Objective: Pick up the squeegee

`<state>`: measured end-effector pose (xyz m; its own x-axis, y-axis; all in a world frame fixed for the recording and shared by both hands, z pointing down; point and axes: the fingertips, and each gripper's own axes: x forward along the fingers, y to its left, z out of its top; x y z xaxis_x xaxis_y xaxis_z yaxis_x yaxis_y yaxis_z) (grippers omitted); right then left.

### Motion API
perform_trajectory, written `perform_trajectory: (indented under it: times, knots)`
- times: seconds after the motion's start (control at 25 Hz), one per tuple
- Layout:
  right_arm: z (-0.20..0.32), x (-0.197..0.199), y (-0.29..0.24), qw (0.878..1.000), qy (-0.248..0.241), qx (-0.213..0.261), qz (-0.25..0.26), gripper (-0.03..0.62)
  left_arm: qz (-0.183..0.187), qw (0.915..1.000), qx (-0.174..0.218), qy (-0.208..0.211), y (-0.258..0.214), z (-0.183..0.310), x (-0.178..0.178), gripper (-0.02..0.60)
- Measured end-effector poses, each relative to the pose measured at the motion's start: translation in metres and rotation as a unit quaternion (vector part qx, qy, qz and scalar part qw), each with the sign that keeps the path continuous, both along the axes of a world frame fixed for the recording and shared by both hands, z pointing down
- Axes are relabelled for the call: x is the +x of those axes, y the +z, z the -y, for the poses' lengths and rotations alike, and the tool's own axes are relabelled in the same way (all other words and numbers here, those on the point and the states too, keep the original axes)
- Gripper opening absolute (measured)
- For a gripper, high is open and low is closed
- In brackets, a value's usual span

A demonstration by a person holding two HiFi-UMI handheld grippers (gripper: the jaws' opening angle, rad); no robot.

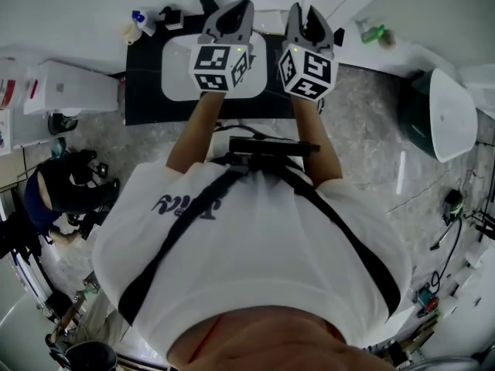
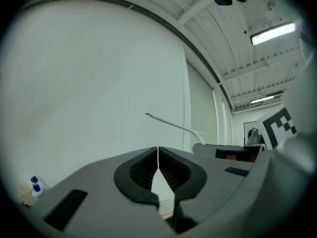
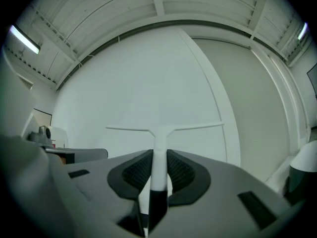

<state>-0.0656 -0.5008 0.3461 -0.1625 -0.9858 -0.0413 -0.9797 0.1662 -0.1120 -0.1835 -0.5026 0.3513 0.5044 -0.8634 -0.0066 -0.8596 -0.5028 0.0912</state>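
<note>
Clamping squeegee by handle in right hand-held gripper; left hand-held gripper closed.

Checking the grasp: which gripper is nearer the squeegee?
Right. The right gripper grips the squeegee by its handle; the left gripper, shut on nothing, sits beside it, apart.

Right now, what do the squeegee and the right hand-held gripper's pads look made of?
The squeegee: likely plastic, smooth matte white with a black lower handle; thin moulded-looking T shape. The pads of the right hand-held gripper: probably rubber, matte black, ribbed.
</note>
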Motion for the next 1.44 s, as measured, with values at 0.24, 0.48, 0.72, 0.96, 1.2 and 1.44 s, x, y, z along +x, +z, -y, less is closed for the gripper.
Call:
perform_trajectory:
  times: [0.24, 0.48, 0.72, 0.96, 1.2, 1.44]
  knots:
    - [-0.008, 0.006, -0.018, 1.000, 0.008, 0.027, -0.002, 0.094, -0.003, 0.9998, 0.018, 0.001, -0.014, 0.000, 0.001, 0.015]
    - [-0.006, 0.015, -0.012, 1.000, 0.017, 0.014, -0.012, 0.094, -0.005, 0.9998, 0.017, 0.004, -0.013, 0.001, 0.012, 0.015]
    - [-0.006, 0.018, -0.016, 0.999, 0.024, 0.020, -0.016, 0.094, -0.003, 0.9997, 0.017, 0.016, -0.012, -0.001, 0.022, 0.015]
    - [-0.008, 0.023, -0.012, 0.999, 0.028, 0.014, -0.013, 0.094, -0.021, 0.9995, 0.015, 0.019, -0.017, -0.004, 0.023, 0.015]
    - [-0.012, 0.026, -0.009, 0.999, 0.029, 0.011, -0.015, 0.094, -0.025, 0.9995, 0.009, 0.020, -0.011, -0.008, 0.026, 0.015]
    - [-0.013, 0.021, -0.003, 1.000, 0.025, 0.008, -0.016, 0.094, -0.025, 0.9995, 0.006, 0.017, -0.005, -0.009, 0.022, 0.015]
